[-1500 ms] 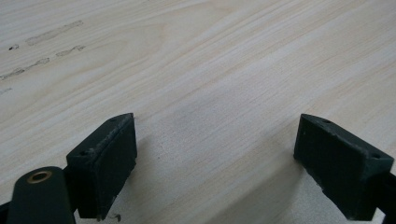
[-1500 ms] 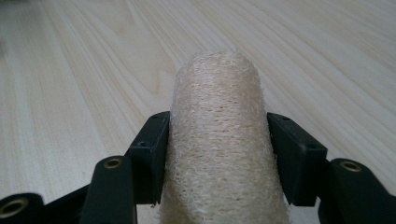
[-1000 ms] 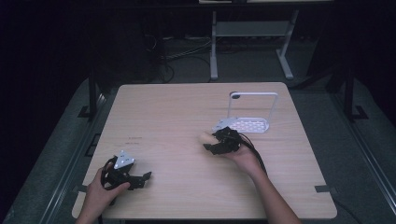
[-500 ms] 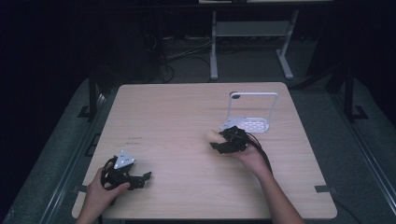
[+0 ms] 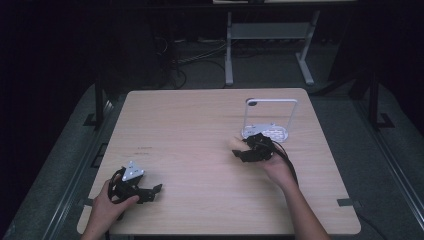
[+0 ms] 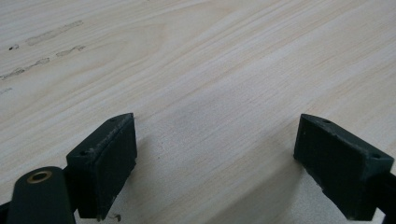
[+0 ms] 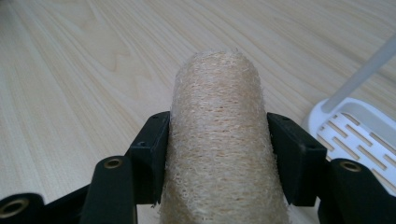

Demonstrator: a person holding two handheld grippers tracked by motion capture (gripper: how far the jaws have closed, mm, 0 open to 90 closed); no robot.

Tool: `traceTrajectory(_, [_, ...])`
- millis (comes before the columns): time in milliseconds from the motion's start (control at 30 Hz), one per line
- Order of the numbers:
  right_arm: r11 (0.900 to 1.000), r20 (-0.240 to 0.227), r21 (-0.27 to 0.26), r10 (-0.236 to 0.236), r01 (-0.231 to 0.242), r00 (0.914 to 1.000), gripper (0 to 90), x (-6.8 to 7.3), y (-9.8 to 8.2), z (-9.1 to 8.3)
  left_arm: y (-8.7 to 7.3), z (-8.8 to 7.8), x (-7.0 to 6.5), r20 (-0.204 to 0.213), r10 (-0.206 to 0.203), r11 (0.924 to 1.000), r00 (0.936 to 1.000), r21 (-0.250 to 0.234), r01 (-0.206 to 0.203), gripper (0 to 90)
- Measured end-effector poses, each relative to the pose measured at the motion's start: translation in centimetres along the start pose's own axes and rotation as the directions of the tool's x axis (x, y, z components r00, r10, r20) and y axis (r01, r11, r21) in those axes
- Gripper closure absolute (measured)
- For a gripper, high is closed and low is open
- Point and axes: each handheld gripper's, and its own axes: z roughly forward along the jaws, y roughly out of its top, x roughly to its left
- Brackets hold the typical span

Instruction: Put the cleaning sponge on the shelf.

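shifted rightward: fibrous tan loofah (image 7: 217, 140)

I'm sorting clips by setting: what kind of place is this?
Probably a lab or recording studio: a lone wooden table in a dark room, loose cables on the floor, a metal stand behind.

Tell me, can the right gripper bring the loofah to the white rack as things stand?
Probably yes: the right gripper holds the loofah close beside the white rack, with bare table around them.
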Motion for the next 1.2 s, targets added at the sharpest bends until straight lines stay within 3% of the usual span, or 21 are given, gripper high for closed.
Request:
traceTrajectory(633, [0.999,0.055,0.001,0.048,-0.048,0.9973,42.3,-2.5,-0.9,-0.8,0.0,0.0,0.0,-0.001,0.002,1.0,1.0,0.001,-0.002,12.7])
traceTrajectory(1200, [0.994,0.127,-0.016,0.107,-0.106,0.9862,42.3,-5.6,-1.5,-1.4,0.0,0.0,0.0,0.001,0.001,1.0,1.0,0.001,-0.001,12.7])
